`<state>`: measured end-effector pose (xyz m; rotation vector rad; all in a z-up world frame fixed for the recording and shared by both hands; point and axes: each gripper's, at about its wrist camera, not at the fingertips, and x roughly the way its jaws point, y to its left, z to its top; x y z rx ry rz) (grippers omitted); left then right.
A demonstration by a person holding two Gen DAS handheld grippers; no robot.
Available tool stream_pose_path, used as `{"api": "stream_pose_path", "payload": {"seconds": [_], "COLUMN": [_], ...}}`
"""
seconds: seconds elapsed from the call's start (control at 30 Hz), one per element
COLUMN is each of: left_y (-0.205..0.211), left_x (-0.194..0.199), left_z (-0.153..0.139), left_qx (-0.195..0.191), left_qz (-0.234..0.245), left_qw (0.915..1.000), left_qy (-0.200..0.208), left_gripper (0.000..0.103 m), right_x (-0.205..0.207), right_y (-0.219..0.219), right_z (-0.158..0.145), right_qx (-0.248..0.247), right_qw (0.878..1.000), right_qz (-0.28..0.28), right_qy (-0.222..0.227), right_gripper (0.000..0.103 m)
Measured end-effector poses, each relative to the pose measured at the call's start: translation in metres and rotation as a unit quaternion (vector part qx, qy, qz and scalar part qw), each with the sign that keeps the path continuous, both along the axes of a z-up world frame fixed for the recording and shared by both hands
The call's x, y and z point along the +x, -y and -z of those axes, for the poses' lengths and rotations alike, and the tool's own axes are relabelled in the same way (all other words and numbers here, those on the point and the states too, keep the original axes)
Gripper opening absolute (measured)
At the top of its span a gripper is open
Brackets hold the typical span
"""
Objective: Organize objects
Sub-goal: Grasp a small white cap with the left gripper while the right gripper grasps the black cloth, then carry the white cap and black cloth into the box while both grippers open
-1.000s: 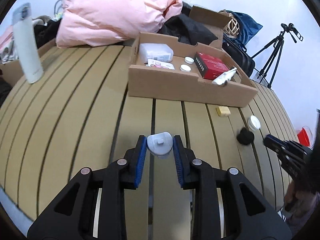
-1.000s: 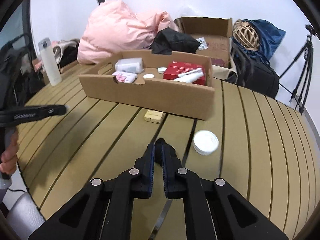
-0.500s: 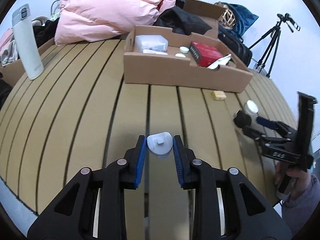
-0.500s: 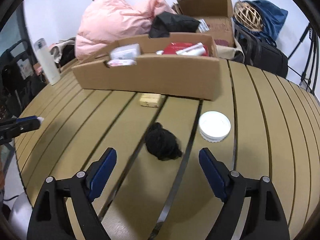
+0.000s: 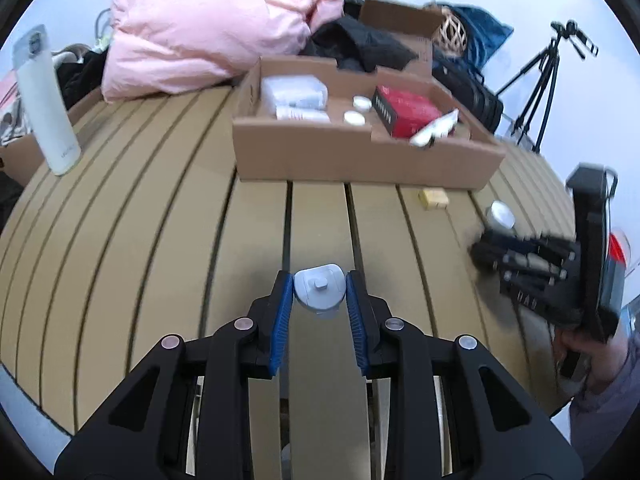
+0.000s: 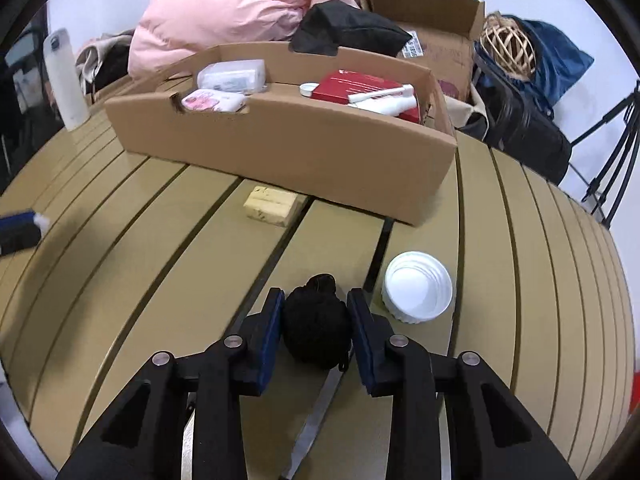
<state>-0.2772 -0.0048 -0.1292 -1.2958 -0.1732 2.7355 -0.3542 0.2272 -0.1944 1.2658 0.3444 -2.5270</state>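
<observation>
On the slatted table (image 6: pixel 500 240) outside the cardboard tray (image 6: pixel 304 148) lie three loose things — one black fuzzy ball (image 6: pixel 316 328), one white round lid (image 6: pixel 418 292), one yellow block (image 6: pixel 272 202). The right gripper (image 6: pixel 316 330) tilts down over the table, its jaws closing, pads against either side of the ball. The left gripper (image 5: pixel 320 300), likewise angled down, is clamped on one small white cap (image 5: pixel 319 290) held above the slats — a hand (image 5: pixel 592 356) shows at the right edge.
</observation>
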Motion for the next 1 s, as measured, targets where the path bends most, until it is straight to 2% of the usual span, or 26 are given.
{"api": "stream_pose_path", "payload": {"seconds": [0.1, 0.23, 0.33, 0.43, 0.57, 0.83, 0.93, 1.0], "left_y": [0.005, 0.007, 0.01, 0.007, 0.007, 0.008, 0.01, 0.009], "left_x": [0.019, 0.044, 0.056, 0.065, 0.068, 0.05, 0.02, -0.011], "left_z": [-0.015, -0.028, -0.033, -0.039, -0.038, -0.022, -0.039, -0.059], "left_qx": [0.007, -0.016, 0.004, -0.007, 0.005, 0.016, 0.045, 0.055], "left_qz": [-0.005, -0.003, 0.003, 0.009, 0.018, 0.015, 0.032, 0.042], "left_qw": [0.9999, 0.9996, 0.9998, 0.9993, 0.9994, 0.9997, 0.9985, 0.9975], "left_qy": [-0.012, -0.024, -0.019, -0.034, -0.029, -0.003, -0.004, -0.017], "left_gripper": [0.024, 0.024, 0.024, 0.024, 0.024, 0.024, 0.024, 0.023], "right_x": [0.017, 0.054, 0.09, 0.112, 0.133, 0.137, 0.131, 0.113], "right_y": [0.002, 0.006, 0.009, 0.014, 0.02, 0.01, 0.006, 0.004], "right_z": [-0.005, -0.035, -0.061, -0.074, -0.079, -0.073, -0.075, -0.081], "right_qx": [-0.006, -0.036, -0.066, -0.087, -0.092, -0.101, -0.109, -0.135], "right_qw": [1.0, 0.999, 0.997, 0.996, 0.995, 0.995, 0.994, 0.991], "right_qz": [0.004, 0.001, 0.002, 0.003, -0.002, 0.003, 0.001, -0.004], "right_qy": [0.003, -0.007, -0.025, -0.028, -0.022, -0.003, -0.009, -0.002], "right_gripper": [0.035, 0.035, 0.035, 0.035, 0.035, 0.035, 0.035, 0.035]}}
